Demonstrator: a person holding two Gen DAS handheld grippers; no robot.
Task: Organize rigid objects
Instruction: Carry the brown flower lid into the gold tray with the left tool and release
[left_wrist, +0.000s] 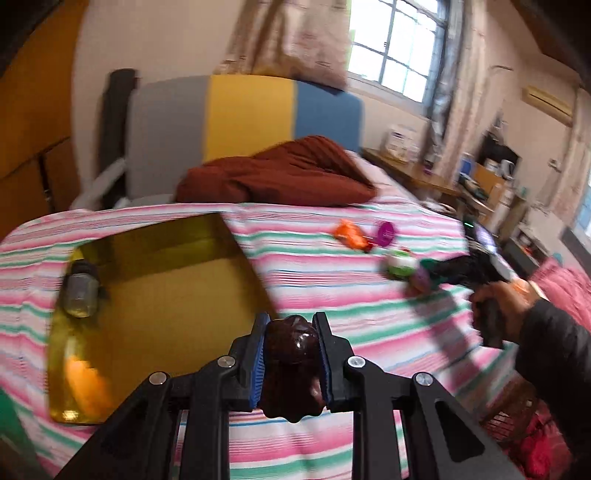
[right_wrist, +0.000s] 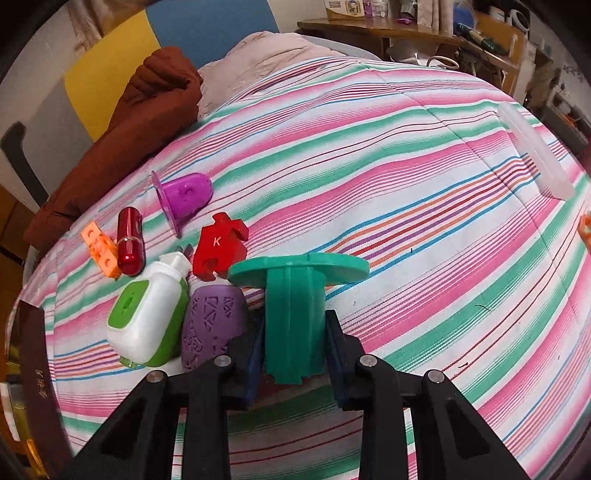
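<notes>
My left gripper (left_wrist: 290, 325) is shut on a dark brown glossy lump (left_wrist: 291, 365) and holds it just right of a gold tray (left_wrist: 177, 280) on the striped bed. The tray holds a grey jar (left_wrist: 79, 291) and an orange piece (left_wrist: 86, 387). My right gripper (right_wrist: 295, 321) is shut on a green flanged plastic part (right_wrist: 295, 310). Beside it lie a white-green bottle (right_wrist: 151, 314), a purple patterned egg (right_wrist: 214, 325), a red K piece (right_wrist: 219, 245), a red capsule (right_wrist: 129, 245), an orange block (right_wrist: 99, 251) and a purple cup (right_wrist: 184, 195).
A brown folded blanket (left_wrist: 280, 173) lies at the bed's head. A clear plastic box (right_wrist: 535, 155) sits at the bed's far right, with an orange item (right_wrist: 585, 229) near it. A wooden desk (right_wrist: 388, 29) with clutter stands beyond the bed.
</notes>
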